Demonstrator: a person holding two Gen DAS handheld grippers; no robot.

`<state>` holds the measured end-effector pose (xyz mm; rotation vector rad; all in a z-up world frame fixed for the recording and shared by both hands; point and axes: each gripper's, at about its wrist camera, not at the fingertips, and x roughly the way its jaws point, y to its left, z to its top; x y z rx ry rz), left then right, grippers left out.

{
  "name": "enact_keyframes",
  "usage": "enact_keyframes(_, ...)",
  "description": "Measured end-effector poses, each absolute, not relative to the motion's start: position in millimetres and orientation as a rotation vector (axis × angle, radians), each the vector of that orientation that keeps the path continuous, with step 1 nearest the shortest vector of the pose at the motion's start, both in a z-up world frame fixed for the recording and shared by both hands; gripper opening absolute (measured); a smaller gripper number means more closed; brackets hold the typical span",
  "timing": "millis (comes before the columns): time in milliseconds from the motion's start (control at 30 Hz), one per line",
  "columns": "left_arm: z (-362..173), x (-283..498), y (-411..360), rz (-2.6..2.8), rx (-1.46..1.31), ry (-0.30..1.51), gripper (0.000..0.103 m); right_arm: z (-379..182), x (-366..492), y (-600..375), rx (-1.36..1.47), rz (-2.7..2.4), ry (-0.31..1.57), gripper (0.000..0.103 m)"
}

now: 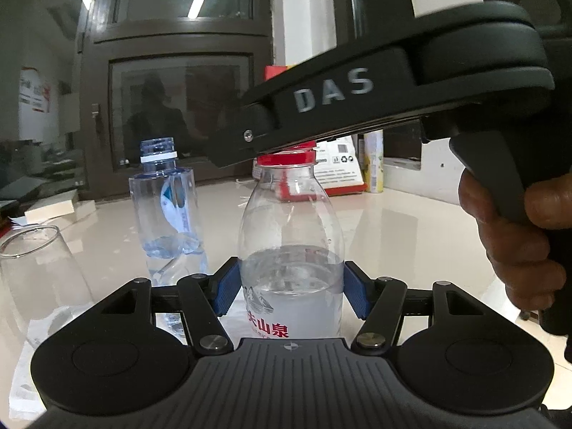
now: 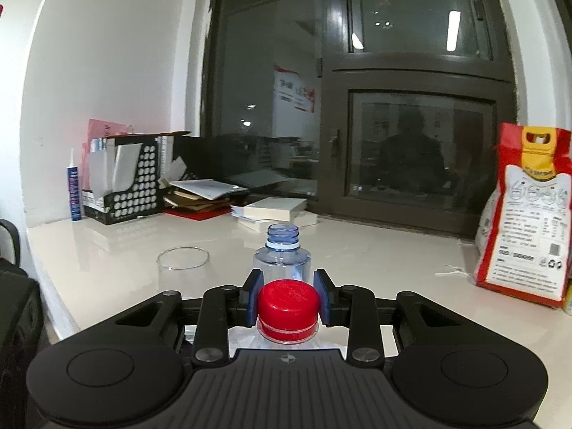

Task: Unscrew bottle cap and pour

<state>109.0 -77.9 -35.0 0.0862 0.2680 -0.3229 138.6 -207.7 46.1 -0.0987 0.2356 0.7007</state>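
A clear plastic bottle (image 1: 289, 250) with a red-lettered label stands upright on the pale table, partly filled with water. My left gripper (image 1: 290, 287) is shut on its body, a blue pad on each side. Its red cap (image 2: 288, 300) sits on the neck. My right gripper (image 2: 289, 295) is over the bottle top with its blue pads closed against both sides of the cap. In the left wrist view the right gripper's black body (image 1: 357, 107) covers most of the cap (image 1: 286, 157). An empty glass (image 2: 182, 268) stands to the left, also seen in the left wrist view (image 1: 35, 271).
An open, uncapped blue-tinted bottle (image 1: 166, 211) stands just behind, also in the right wrist view (image 2: 282, 250). A red and white bag (image 2: 525, 214) stands at the right. Books (image 2: 271, 211), a file holder (image 2: 125, 178) and a tube (image 2: 74, 193) sit at the back left. The table edge runs along the left.
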Motion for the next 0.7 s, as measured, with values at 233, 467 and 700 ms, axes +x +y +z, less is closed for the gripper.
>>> enact_keyframes(233,-36,109,-82,-0.335,0.083,0.272,0.062,48,139,-219,-0.106,0.722,0.237,0.034)
enact_keyframes(467,-38,107,-84,-0.334,0.076,0.263,0.063,48,139,-221,-0.093,0.723,0.249,0.034)
enact_keyframes(700,-36,110,-82,-0.329,0.033,0.287,0.064,46,141,-214,-0.104,0.716,0.246,0.034)
